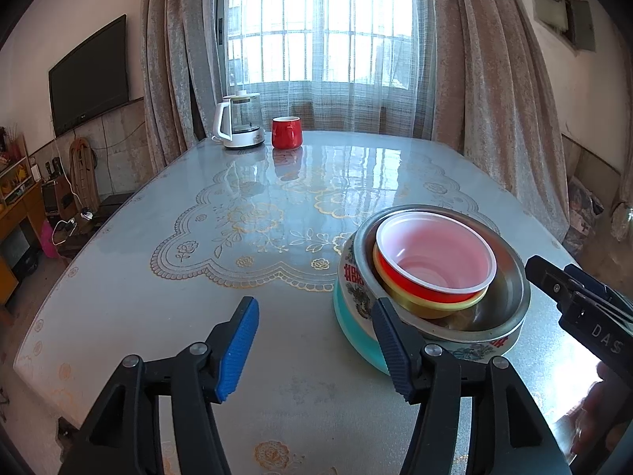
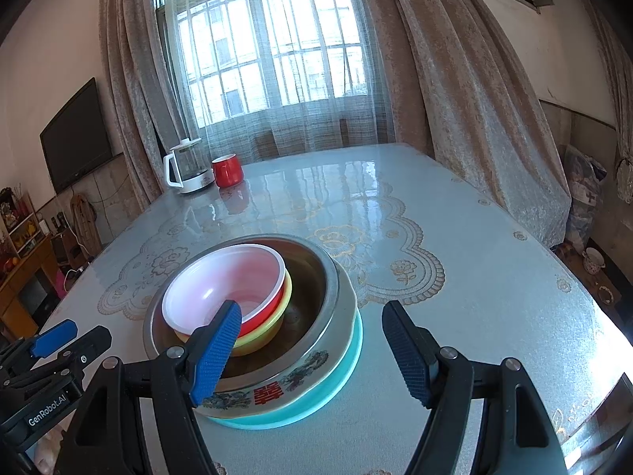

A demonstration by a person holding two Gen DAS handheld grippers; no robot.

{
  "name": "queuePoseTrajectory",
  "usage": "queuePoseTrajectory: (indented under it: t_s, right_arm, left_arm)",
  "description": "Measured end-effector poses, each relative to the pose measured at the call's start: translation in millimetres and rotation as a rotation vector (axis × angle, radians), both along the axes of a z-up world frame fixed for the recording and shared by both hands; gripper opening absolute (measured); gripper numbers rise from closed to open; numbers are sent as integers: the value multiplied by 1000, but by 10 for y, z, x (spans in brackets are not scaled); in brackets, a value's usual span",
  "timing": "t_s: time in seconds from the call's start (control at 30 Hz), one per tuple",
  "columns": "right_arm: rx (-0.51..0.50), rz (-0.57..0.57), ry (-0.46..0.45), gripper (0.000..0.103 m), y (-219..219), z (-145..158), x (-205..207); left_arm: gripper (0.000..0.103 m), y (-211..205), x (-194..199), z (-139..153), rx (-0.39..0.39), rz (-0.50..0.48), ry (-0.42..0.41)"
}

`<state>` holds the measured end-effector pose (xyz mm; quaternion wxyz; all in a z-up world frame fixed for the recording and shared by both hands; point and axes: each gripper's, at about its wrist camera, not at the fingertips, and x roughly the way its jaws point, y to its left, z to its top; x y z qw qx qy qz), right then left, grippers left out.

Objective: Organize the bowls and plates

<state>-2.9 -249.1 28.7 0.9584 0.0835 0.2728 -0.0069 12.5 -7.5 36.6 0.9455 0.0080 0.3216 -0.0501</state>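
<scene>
- Presently the stack sits on the table [image 1: 277,388]: a teal plate [image 1: 352,332] at the bottom, an enamel basin [image 1: 510,304] with red characters on it, then a yellow bowl [image 1: 431,303], then a red bowl [image 1: 435,255] with a white inside on top.
- Hidden: only the outer edge of the teal plate shows under the basin; of the yellow bowl only a rim band shows below the red one. Whether anything more lies in the basin, cannot tell.
- Left wrist view: stack at 3 o'clock of centre. The right finger of the left gripper [image 1: 314,350] overlaps the basin's near wall; contact cannot be told. Jaws spread, nothing between the pads.
- Right gripper [image 2: 312,350]: jaws spread wide, stack's near right edge seen between them; the left finger crosses in front of the bowls, pads pressing on nothing.
- Both grippers point downward at the table from the near edge, left one cut off at 8 o'clock of the right view.
- Far end, 11 o'clock: kettle [image 1: 239,120] and red mug [image 1: 287,132], just beside each other.
- A blurred hand [image 1: 597,407] at 4 o'clock, largely cut off.
</scene>
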Motion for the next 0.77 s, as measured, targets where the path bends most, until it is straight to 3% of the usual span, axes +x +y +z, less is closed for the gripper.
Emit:
queuePoseTrajectory:
  t_s: [0.47, 0.7, 0.77]
  right_arm:
    - [8, -12, 11, 75, -52, -21, 22]
    - [8, -21, 20, 75, -72, -42, 48]
    - [7, -26, 14, 75, -95, -26, 52]
  left_arm:
    - [61, -25, 79, -74, 17, -6, 34]
    - [61, -16, 85, -76, 36, 21, -14]
    - [68, 7, 111, -79, 27, 18, -3]
